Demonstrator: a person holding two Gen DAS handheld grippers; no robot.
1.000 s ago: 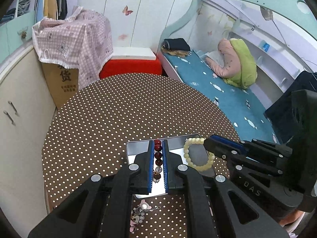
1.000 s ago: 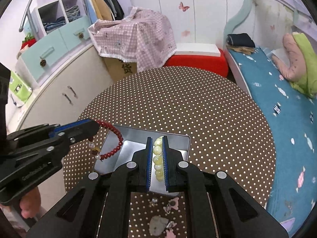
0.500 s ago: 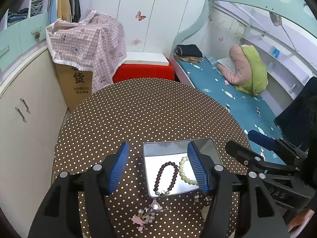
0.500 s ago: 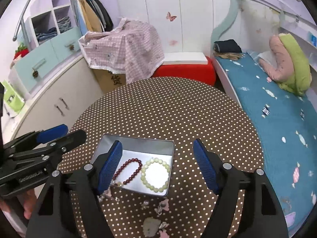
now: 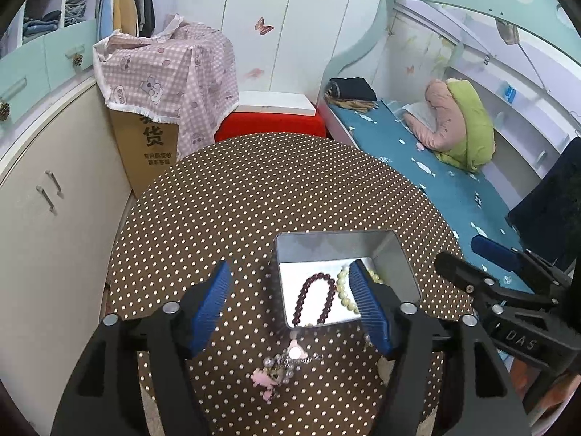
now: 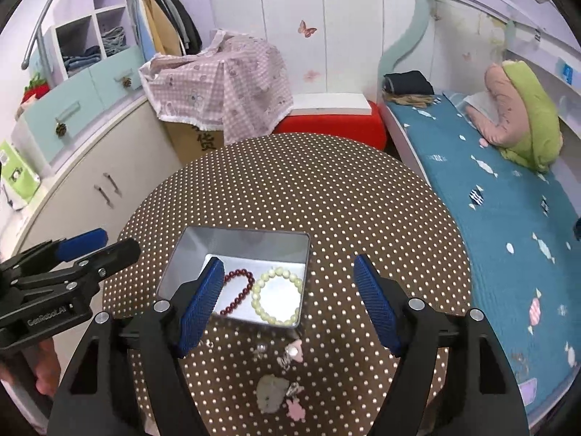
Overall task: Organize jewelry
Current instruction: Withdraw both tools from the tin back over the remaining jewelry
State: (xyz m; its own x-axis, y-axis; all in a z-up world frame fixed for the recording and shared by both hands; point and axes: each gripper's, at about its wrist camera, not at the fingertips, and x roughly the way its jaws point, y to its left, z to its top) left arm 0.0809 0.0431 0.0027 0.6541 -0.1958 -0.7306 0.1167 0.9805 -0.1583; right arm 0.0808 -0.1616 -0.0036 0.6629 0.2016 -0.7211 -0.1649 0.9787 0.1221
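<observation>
- The metal tin [image 5: 397,272] sits open on the round polka-dot table [image 5: 254,196], toward the table's six o'clock edge, its lid nowhere in sight.
- Inside the tin lie the dark red bead bracelet [image 5: 315,299] at nine o'clock and the pale cream bead bracelet [image 6: 277,296] at three o'clock, side by side and touching or nearly so on the tin's floor.
- The left gripper [image 5: 290,303] is spread, its jaws widening at this moment, with nothing pinched; its blue pads [image 5: 210,303] frame the tin's near edge, clear of both bracelets.
- The right gripper [image 6: 287,305] stands spread wide and empty, above the tin's near rim; no pad presses on anything.
- In the left wrist view the right gripper shows at four o'clock; in the right wrist view the left gripper [image 6: 105,245] shows at nine o'clock, a hand [image 6: 40,370] under it.
- Loose trinkets [image 6: 287,356], among them pink charms [image 5: 270,374] and a grey piece [image 6: 272,392], lie on the table at six o'clock of the tin, just outside it.
</observation>
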